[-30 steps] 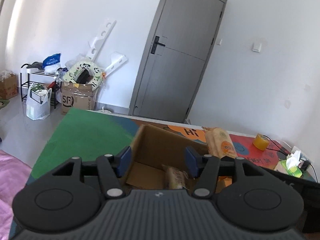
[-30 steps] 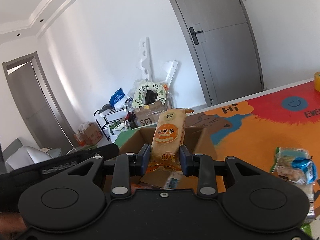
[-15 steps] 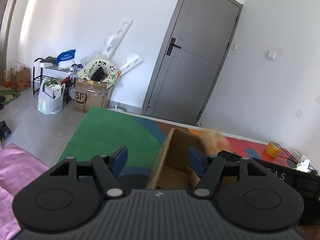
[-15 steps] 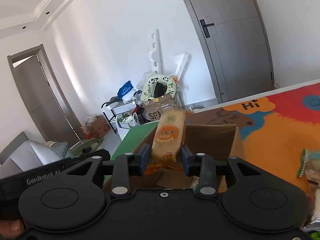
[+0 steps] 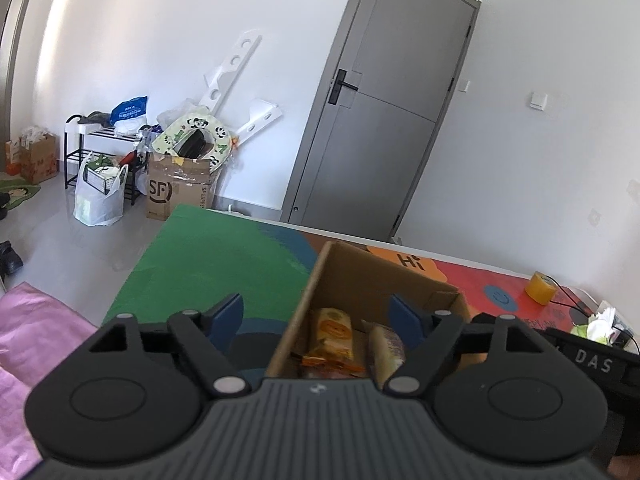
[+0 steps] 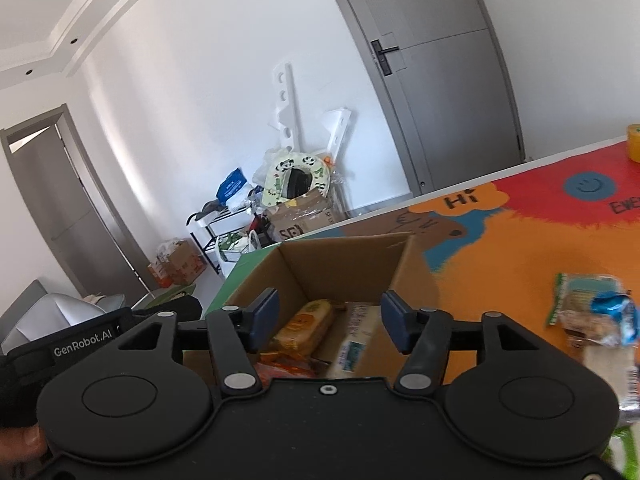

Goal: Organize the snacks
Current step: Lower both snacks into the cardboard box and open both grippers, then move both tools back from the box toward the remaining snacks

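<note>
An open cardboard box [image 5: 352, 276] [image 6: 344, 264] stands on the colourful mat. Inside it lies an orange snack packet [image 5: 333, 334] [image 6: 306, 322] beside a paler packet [image 5: 386, 346] [image 6: 356, 338]. My right gripper [image 6: 330, 316] hovers over the box with its jaws opening and nothing between the pads; the orange packet lies below them. My left gripper [image 5: 316, 316] straddles the box's left wall, jaws opening, gripping nothing. Loose snack packets [image 6: 592, 312] lie on the mat to the right of the box.
A yellow tape roll [image 5: 540, 289] and a tissue pack [image 5: 600, 322] sit at the table's far right. The table's left edge drops to the floor by a pink cloth [image 5: 36, 320]. Boxes, bags and a rack [image 5: 176, 184] line the far wall beside a grey door [image 5: 384, 120].
The right gripper let go of the orange packet, which dropped into the box, and its jaws spread. The left gripper's jaws widened and its view shifted left along the box.
</note>
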